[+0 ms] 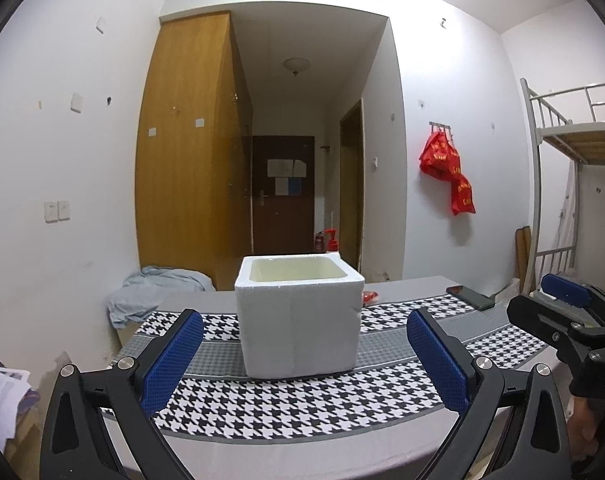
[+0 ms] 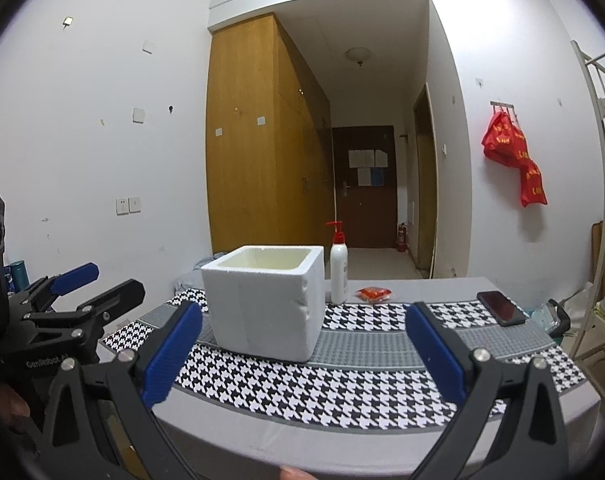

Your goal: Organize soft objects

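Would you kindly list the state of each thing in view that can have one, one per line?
left gripper: open, holding nothing.
right gripper: open, holding nothing.
foam box: upright on the table, lid off, nothing visible inside from here.
pump bottle: upright behind the box.
phone: flat, screen dark.
red packet: lying flat on the table.

foam box (image 1: 298,320): white, open-topped, stood upright on the houndstooth cloth
red packet (image 2: 373,293): small, lay flat at the box's 2 o'clock
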`<state>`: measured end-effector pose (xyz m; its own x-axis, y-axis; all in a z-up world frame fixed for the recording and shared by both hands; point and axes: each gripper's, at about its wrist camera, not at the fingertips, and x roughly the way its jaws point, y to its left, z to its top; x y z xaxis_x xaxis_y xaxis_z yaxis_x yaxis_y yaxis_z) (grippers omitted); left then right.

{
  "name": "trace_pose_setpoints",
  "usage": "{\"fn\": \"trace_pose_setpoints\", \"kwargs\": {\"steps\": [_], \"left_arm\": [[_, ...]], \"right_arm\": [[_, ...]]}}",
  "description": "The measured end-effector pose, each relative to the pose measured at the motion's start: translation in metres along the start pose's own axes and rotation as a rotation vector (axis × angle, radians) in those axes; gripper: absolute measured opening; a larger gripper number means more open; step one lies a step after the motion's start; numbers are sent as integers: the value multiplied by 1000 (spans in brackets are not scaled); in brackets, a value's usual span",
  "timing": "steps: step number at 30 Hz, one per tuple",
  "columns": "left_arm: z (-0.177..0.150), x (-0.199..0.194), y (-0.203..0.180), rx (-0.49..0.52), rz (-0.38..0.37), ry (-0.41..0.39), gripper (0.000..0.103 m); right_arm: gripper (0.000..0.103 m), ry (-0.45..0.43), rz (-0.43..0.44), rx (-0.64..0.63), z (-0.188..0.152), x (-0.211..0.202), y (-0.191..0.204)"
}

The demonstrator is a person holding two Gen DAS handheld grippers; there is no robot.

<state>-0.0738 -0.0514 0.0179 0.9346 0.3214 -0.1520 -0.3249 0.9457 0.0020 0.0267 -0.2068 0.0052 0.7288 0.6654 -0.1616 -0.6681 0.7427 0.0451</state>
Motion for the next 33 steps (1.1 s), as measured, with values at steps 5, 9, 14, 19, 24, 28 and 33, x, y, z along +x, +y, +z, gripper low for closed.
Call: {"fn": "trace_pose_setpoints", "kwargs": {"steps": [5, 9, 14, 19, 24, 28, 33], "left_arm": [[-8, -5, 2, 0, 16, -5, 102], [-15, -9, 6, -13, 24, 2, 102], [-25, -14, 10, -26, 54, 13, 102], [-29, -28, 8, -19, 39, -3, 102], [-29, -39, 7, -9, 31, -26, 102], [-29, -43, 7, -5, 35, -36, 102], [-29, -46, 9, -4, 42, -46, 102]], "right_arm": [[103, 13, -6, 5, -6, -2, 4], [103, 18, -8, -3, -11, -8, 6], [103, 27, -14, -7, -18, -13, 10], [103, 26, -11, 2, -19, -22, 13], [103, 16, -1, -28, -22, -29, 23], [103, 4, -8, -31, -21, -34, 24], [103, -9, -24, -32, -20, -39, 22]]}}
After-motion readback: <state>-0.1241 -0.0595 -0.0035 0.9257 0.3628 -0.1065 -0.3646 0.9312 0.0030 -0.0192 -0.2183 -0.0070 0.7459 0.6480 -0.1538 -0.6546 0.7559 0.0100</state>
